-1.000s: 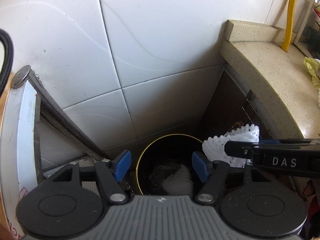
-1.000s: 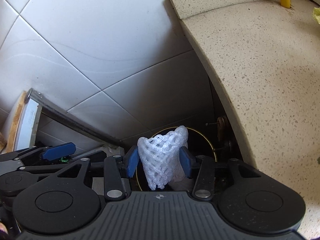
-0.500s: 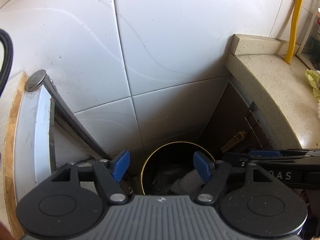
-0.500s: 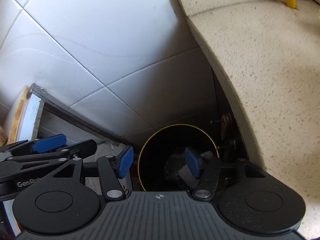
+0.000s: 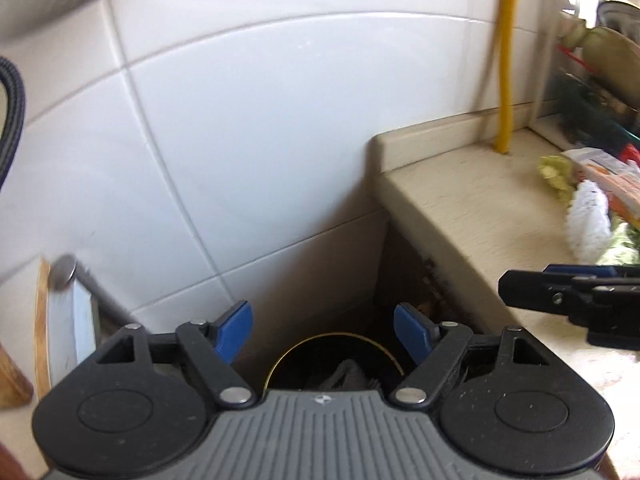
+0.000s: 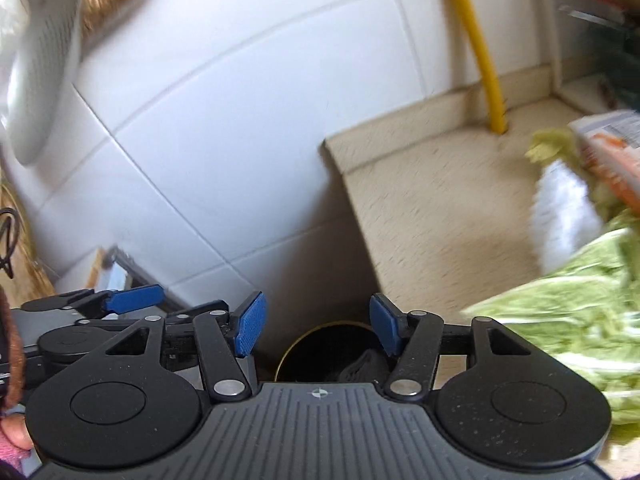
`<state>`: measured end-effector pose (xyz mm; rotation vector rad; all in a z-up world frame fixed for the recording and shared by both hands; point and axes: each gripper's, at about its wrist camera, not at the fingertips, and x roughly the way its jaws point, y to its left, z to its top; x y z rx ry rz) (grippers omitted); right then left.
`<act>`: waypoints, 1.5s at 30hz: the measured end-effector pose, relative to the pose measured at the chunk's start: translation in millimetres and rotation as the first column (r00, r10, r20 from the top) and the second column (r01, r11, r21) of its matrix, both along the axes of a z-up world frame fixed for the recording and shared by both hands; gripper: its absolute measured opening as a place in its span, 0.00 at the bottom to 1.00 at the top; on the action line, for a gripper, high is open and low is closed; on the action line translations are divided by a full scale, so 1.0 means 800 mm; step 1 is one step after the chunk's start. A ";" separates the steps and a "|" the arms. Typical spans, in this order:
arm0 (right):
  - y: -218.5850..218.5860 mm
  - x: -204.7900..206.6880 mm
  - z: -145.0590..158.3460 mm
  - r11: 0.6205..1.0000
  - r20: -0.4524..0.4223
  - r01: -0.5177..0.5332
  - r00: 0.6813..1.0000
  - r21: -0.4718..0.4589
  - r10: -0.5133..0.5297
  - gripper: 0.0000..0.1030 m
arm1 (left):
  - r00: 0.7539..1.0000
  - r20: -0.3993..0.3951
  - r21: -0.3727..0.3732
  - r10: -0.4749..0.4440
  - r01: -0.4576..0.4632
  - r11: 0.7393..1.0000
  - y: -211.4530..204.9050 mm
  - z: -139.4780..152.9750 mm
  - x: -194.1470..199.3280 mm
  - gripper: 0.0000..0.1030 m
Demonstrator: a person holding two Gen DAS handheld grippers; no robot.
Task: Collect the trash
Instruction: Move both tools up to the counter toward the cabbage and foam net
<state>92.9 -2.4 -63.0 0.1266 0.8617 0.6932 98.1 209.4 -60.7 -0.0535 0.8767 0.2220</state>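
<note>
White tiled kitchen corner, speckled desk (image 5: pixel 472 216) at three o'clock. Both grippers, left gripper (image 5: pixel 324 334) and right gripper (image 6: pixel 316 328), have just been opening their fingers, nothing between them, over the bin (image 5: pixel 334 360). White foam net (image 5: pixel 590 220) lies on the desk: light, squashy; pinch its middle.

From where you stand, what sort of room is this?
Most likely a home kitchen: a speckled stone countertop against a white tiled wall, leafy cabbage lying on the counter, and a round trash bin on the floor beside it.
</note>
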 end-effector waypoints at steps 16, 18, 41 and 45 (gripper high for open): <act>-0.171 -0.016 0.046 0.961 0.123 0.264 0.954 0.087 -0.273 0.66 | 0.939 0.015 0.088 -0.344 0.341 0.936 -0.168 0.042 0.026 0.77; -0.190 -0.017 0.045 0.951 0.121 0.296 0.945 0.090 -0.306 0.67 | 0.927 0.009 0.092 -0.375 0.372 0.924 -0.185 0.044 0.028 0.77; -0.293 -0.042 0.009 0.842 0.029 0.536 0.843 0.061 -0.538 0.71 | 0.690 -0.128 0.106 -0.712 0.724 0.682 -0.277 -0.016 0.084 0.83; -0.289 -0.039 0.011 0.820 0.043 0.572 0.818 0.034 -0.573 0.70 | 0.672 -0.117 -0.034 -0.731 0.733 0.679 -0.264 -0.022 0.088 0.72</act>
